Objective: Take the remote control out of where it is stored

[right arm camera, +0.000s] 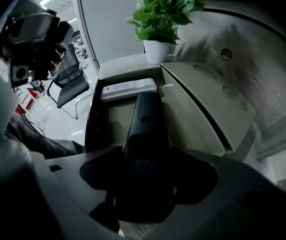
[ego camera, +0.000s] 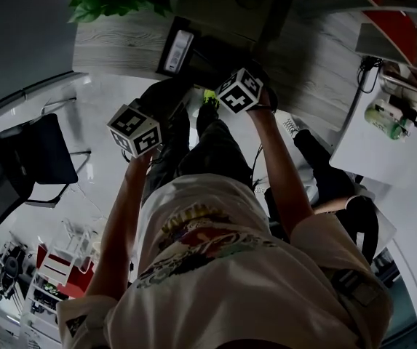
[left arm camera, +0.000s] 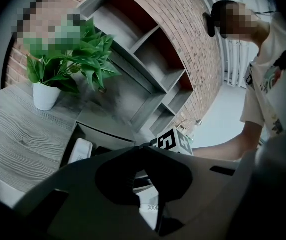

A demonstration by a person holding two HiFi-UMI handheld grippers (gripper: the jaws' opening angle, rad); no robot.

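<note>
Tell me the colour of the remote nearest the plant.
The remote is white; right gripper view shows it best.

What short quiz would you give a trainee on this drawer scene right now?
1. True or false: the plant stands inside the drawer.
2. Which remote lies between the jaws of the right tool? A: white. B: black. C: neither.
3. How many remotes lie in the drawer?

Key:
1. False; it stands on the desk.
2. B, the black remote.
3. Two: the black remote and the white remote.
</note>
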